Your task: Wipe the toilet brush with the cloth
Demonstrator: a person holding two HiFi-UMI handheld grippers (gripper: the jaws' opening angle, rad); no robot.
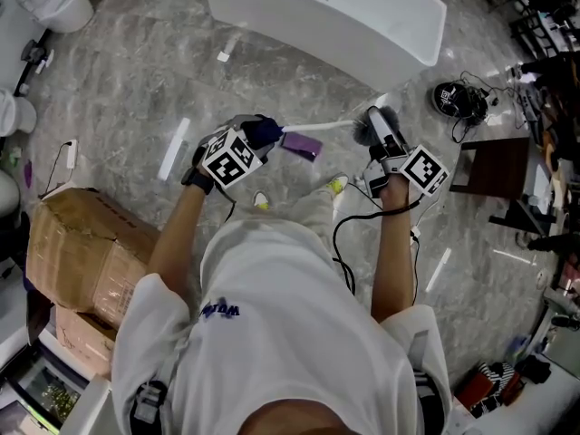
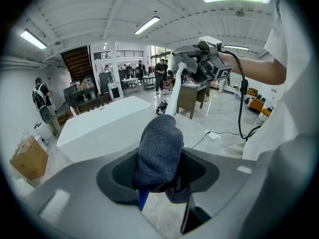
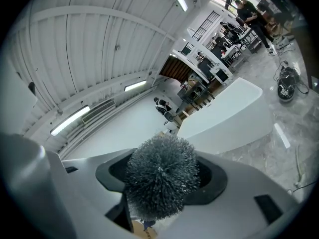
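Two hand-held grippers meet in mid-air above a grey marbled floor [image 1: 127, 71]. The right gripper [image 1: 377, 130] is clamped on the toilet brush [image 3: 160, 182] at or just behind its bristle head. The brush's white handle points across toward the left gripper [image 1: 254, 140]. That gripper's jaws pinch a bunched dark cloth [image 2: 158, 151], which stands just before the handle's free end; whether the two touch cannot be told.

Risks, as judged: the brush is held at one end, so a firm wipe may lever the long handle and twist it in the jaws. The cloth looks pinched only by its lower folds, so friction may drag it out. Near the head, the bristles may snag the cloth.

Surroundings: a long white block [image 1: 344, 16] lies ahead, cardboard boxes [image 1: 68, 243] to the left and a brown cabinet [image 1: 494, 166] to the right, all well apart. A black cable [image 1: 337, 234] loops from the right gripper beside the person's legs. Nothing stands between cloth and handle.
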